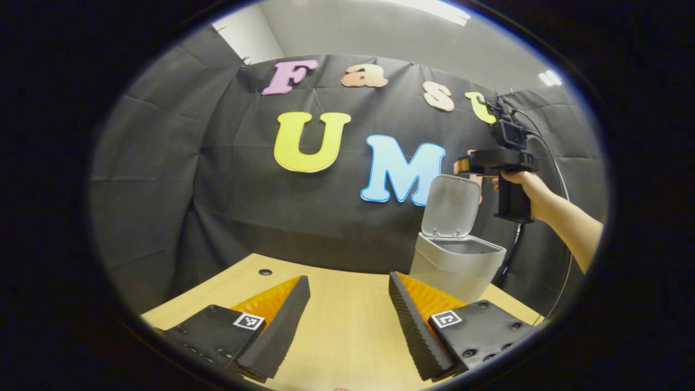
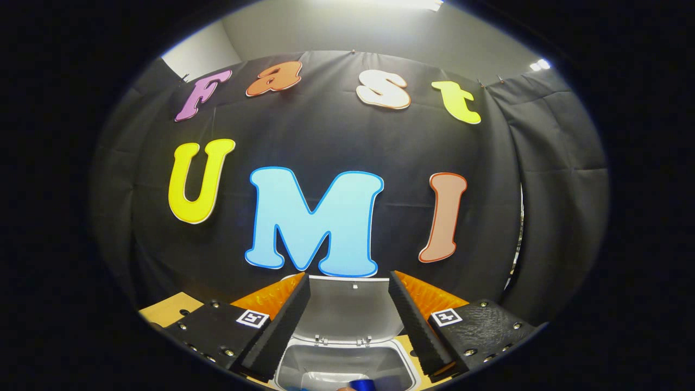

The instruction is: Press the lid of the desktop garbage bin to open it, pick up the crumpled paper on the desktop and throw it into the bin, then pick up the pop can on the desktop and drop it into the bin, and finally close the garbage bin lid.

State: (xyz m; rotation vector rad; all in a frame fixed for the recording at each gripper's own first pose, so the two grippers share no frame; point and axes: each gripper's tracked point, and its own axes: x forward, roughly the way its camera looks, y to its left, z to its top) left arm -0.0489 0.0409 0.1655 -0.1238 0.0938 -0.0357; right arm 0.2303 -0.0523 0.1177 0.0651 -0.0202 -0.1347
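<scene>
Step in hand, as I judge it: the pop can drop. My right gripper hangs directly over the open desktop garbage bin, fingers spread wide, nothing between them. At the very bottom edge of the right gripper view a small blue object sits at the bin mouth; probably the pop can, but too little shows to be sure. Something pale lies inside the bin as well, possibly the crumpled paper; cannot confirm.

The lid stands upright on its rear hinge, seen in the left gripper view, with my right gripper above and just behind its top edge, my hand on the grip.

My left gripper is idle over the bare wooden desktop, fingers wide apart, holding and touching nothing, well left of the bin.

Next move, if the can is in: bring the right gripper behind the lid's top edge and push it forward and down until it latches. Risk: shoving the light bin across the desktop.
</scene>
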